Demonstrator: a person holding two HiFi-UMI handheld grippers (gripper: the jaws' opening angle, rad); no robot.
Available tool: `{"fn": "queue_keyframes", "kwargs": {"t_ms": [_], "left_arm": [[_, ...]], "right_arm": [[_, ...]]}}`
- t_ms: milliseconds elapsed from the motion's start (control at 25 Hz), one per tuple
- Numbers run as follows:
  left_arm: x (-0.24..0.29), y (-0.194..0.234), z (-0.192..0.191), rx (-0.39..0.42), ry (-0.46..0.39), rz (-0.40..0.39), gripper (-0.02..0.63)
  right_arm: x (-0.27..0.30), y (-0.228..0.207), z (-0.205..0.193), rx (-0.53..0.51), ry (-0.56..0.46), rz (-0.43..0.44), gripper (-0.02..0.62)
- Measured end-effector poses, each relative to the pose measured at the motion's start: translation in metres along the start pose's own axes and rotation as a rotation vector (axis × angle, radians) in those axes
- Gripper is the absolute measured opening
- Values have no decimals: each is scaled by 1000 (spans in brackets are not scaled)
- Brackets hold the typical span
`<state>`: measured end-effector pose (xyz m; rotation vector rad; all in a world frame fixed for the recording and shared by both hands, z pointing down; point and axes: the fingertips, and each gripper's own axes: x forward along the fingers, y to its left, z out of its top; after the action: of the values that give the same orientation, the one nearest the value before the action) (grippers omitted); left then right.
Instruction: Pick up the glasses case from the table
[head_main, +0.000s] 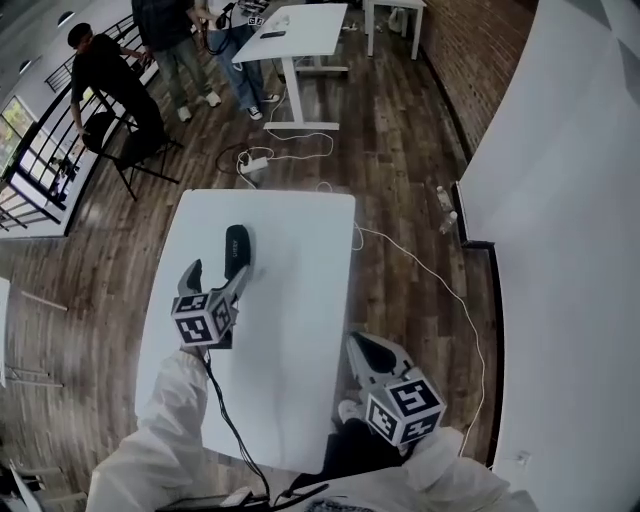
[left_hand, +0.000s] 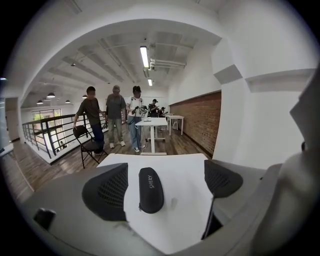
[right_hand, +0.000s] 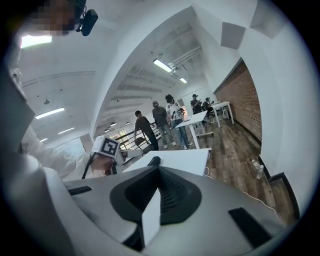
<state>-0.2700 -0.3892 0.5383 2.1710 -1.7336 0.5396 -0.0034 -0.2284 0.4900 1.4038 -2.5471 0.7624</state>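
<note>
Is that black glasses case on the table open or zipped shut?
Shut: the glasses case lies flat on the white table, its two halves closed together.

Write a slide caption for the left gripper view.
Black glasses case on the white table, seen between the open left tongs.

Wood floor (head_main: 400, 150), brick wall (head_main: 480, 50), white desk (head_main: 300, 30), ceiling strip light (left_hand: 144, 56)
</note>
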Motion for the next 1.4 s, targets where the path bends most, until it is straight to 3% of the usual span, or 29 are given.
{"fn": "queue_keyframes", "kwargs": {"t_ms": [120,280,600,840,1040,1120,1160,1400], "left_arm": [[49,18,-3,23,80,-18,488],[103,39,-19,-40,214,-29,488],[153,54,-57,-45,397,-23,488],[164,51,-91,-41,445,-5,488],[169,54,-98,-23,456,28,481],[168,57,-100,-23,461,47,455],[167,58,-101,-21,462,55,391],[159,49,-96,-36,429,25,379]], "right_arm": [[-10,-19,-4,12,19,-52,6],[-17,-40,-4,29,44,-111,8],[-24,-57,-9,50,58,-174,8],[-34,-72,-26,62,50,-205,8],[-35,-75,-25,62,49,-218,8],[-36,-74,-27,65,54,-219,8],[-37,-74,-29,66,55,-220,8],[-37,-68,-31,61,52,-216,8]]}}
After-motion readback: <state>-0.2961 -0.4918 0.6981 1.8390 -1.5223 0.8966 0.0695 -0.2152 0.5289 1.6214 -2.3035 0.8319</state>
